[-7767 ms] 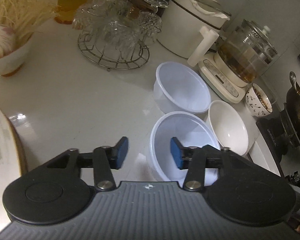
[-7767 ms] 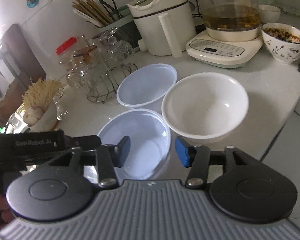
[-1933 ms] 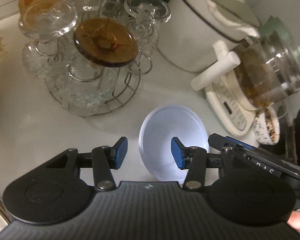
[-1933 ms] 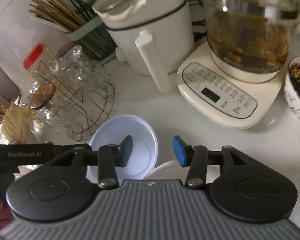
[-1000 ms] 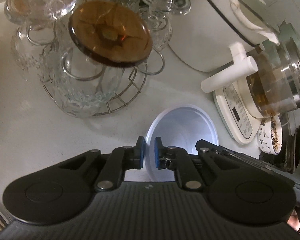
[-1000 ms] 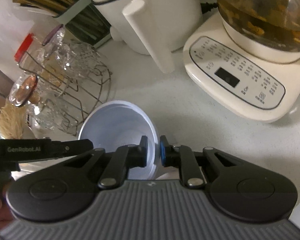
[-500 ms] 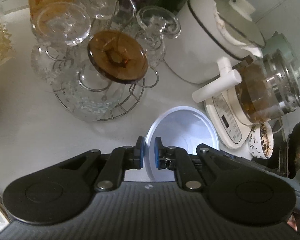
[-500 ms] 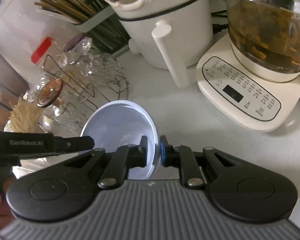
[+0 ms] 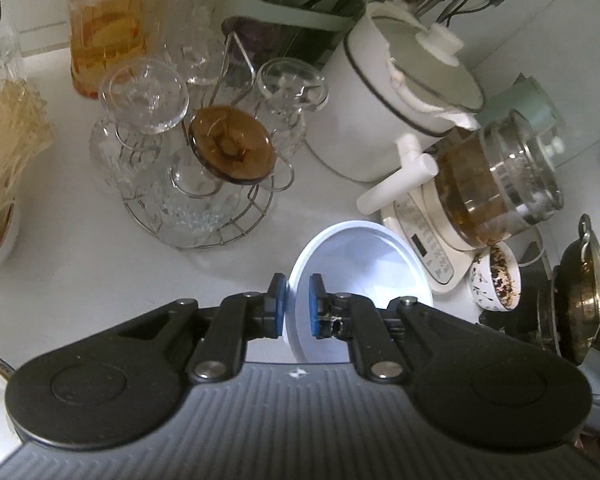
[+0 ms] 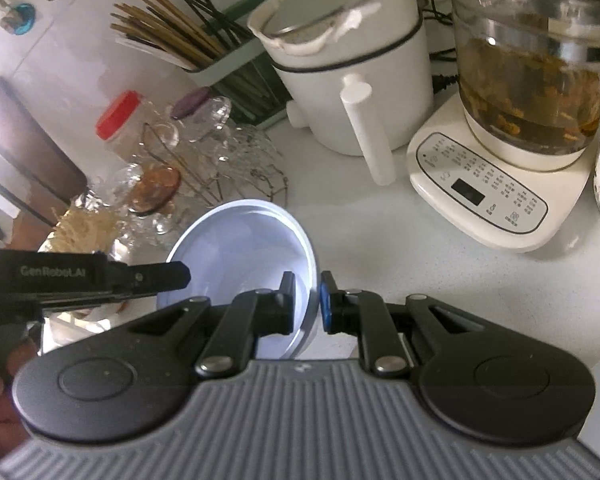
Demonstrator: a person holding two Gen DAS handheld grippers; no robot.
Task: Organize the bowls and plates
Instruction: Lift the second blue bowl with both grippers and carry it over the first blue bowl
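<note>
Two claws on one plastic bowl [image 9: 364, 276]: my left gripper [image 9: 297, 306] is clamped on its near-left rim, my right gripper [image 10: 305, 306] on the opposite rim, pads pinching the wall on both sides. The bowl hangs between them, tilted, above the white counter [image 9: 80, 264]. Ahead-left of my left claw: wire rack of glasses [image 9: 192, 168], close. Straight ahead: white cooker [image 10: 348, 64], its handle sticking out toward the bowl. Ahead-right of my right claw: glass kettle on its base [image 10: 496, 192]. Patterned bowl [image 9: 496, 280] just beyond the kettle base. Chopstick holder [image 10: 204, 48] behind the rack.
</note>
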